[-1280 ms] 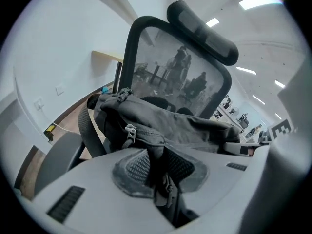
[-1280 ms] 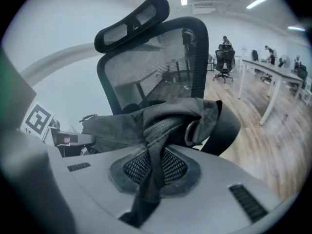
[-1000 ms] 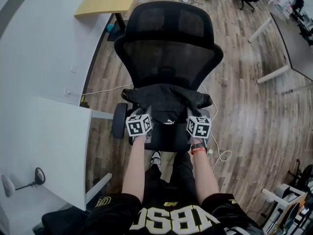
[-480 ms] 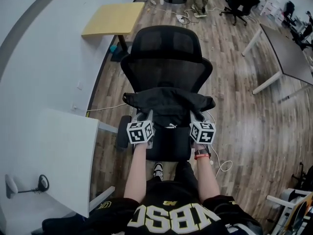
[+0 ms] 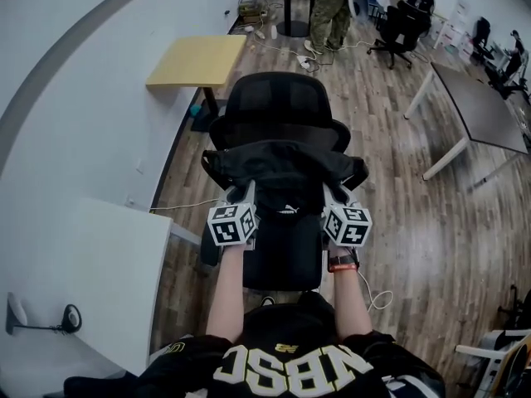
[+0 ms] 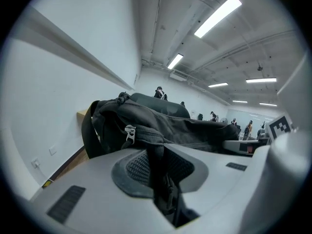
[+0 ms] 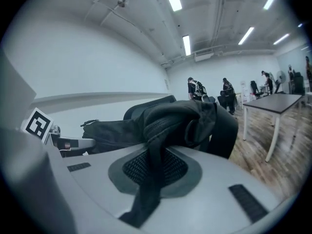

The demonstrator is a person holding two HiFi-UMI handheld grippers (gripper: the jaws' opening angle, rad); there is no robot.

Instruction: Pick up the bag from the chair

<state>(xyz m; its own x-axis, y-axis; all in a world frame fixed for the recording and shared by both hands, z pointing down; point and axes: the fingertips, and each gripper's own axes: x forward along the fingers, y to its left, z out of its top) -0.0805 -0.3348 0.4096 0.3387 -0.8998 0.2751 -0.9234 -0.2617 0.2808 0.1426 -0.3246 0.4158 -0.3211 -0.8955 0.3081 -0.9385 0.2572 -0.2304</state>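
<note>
A black bag (image 5: pixel 286 172) hangs lifted above the seat (image 5: pixel 282 251) of a black office chair (image 5: pixel 280 110), stretched between both grippers. My left gripper (image 5: pixel 246 194) is shut on the bag's left end; black fabric (image 6: pixel 158 179) runs down between its jaws, under a zipper pull (image 6: pixel 129 132). My right gripper (image 5: pixel 329 196) is shut on the bag's right end, and a black strap (image 7: pixel 151 179) is pinched between its jaws. The bag (image 7: pixel 170 121) fills the middle of the right gripper view, with the left gripper (image 7: pixel 68 143) beyond it.
A white desk (image 5: pixel 83 272) stands close on the left, a yellow table (image 5: pixel 197 60) behind it by the wall. A grey table (image 5: pixel 477 110) is at the right. People stand at the far end (image 5: pixel 332 11). A white cable (image 5: pixel 377 280) lies on the wood floor.
Both grippers have raised the bag off the chair seat, and the bag now hangs in front of the backrest. The head view has tilted up, showing more of the room.
</note>
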